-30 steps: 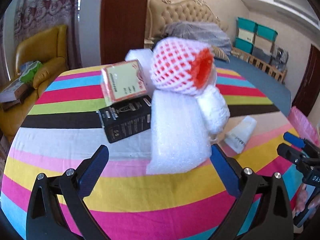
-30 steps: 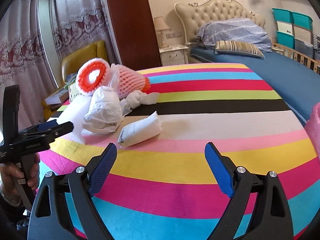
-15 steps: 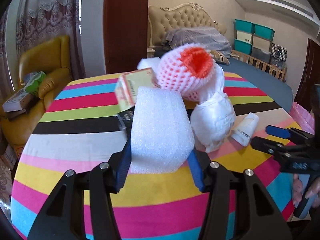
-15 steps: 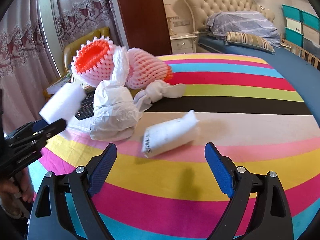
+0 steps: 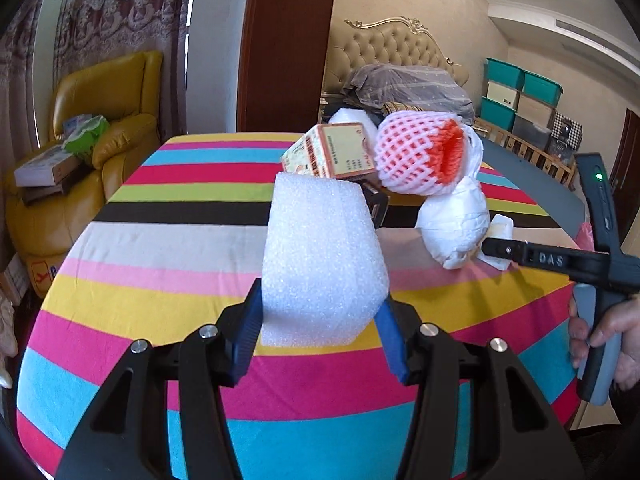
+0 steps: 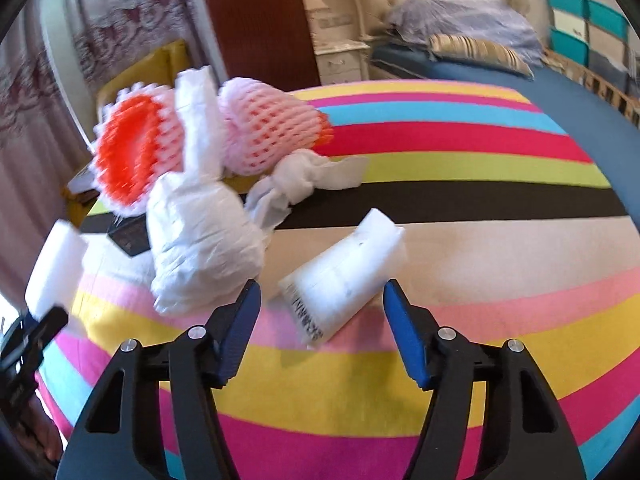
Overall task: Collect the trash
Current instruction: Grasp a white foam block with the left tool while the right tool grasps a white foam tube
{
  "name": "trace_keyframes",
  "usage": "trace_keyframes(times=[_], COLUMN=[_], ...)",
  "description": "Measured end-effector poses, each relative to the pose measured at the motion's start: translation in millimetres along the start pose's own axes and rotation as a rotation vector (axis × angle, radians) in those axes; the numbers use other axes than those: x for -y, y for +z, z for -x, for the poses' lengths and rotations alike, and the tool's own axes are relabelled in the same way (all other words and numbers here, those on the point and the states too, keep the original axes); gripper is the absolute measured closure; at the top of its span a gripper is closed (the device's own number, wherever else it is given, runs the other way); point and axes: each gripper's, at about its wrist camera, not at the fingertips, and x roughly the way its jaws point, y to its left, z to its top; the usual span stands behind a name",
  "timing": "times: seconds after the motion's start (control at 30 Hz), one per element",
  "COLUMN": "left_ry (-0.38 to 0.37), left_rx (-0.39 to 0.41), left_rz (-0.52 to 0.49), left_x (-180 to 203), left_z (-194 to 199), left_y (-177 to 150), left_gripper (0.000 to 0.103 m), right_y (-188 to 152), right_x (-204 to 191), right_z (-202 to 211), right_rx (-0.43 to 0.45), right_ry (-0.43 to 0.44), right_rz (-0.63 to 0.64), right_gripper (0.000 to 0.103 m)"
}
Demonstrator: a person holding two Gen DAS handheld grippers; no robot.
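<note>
The left gripper (image 5: 318, 334) is clamping an upright white foam block (image 5: 322, 264); the right gripper (image 6: 322, 320) is spreading around a white packet (image 6: 344, 276) lying diagonally.

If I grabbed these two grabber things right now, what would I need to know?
Left gripper: shut on the white foam block, held above the striped table.
Right gripper: open, fingers either side of the small white packet, not gripping it yet.
On the table: crumpled white bag, two red-and-white foam nets, knotted white wrap, a black box and a printed carton.
Done: foam block picked up. Left: everything else; no bin is in view.
</note>
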Motion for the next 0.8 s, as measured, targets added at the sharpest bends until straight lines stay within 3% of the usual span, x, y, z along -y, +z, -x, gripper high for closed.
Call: trace_keyframes(times=[0.07, 0.13, 0.27, 0.33, 0.4, 0.57, 0.67, 0.8], left_ry=[-0.006, -0.013, -0.020, -0.023, -0.023, -0.019, -0.022, -0.017], left_rx=[-0.003, -0.003, 0.001, -0.003, -0.010, -0.021, -0.021, -0.024], left_rz=[0.006, 0.010, 0.009, 0.013, 0.016, 0.007, 0.006, 0.003], left_x=[-1.9, -3.1, -1.4, -3.3, -3.8, -1.4, -0.9, -0.8], left_z=[0.6, 2.4, 3.5, 2.8, 1.8, 0.6, 0.8, -1.4], left_y=[-2.0, -3.5, -4.7, -5.0, -7.0, -10.2, -9.8, -10.5], left_gripper=[0.052, 0.052, 0.052, 0.052, 0.052, 0.052, 0.051, 0.050], right_y=[3.3, 6.6, 6.3, 4.3, 1.6, -1.8, 0.0, 4.1], right_x=[-0.8, -4.2, -4.1, -5.3, -1.2, 3.6, 7.0, 9.4], right_z=[-5.3, -11.4, -12.9, -11.5, -8.7, -2.5, -1.7, -2.2], right_rx=[-0.004, -0.014, -0.022, -0.019, -0.018, -0.025, -0.026, -0.010], right_ry=[-0.032, -0.063, -0.066, -0.082, -0.066, -0.040, -0.016, -0.037], right_rz=[0.005, 0.036, 0.059, 0.083, 0.073, 0.051, 0.014, 0.001], right_gripper=[0.042, 0.051, 0.058, 0.079, 0.080, 0.077, 0.050, 0.047])
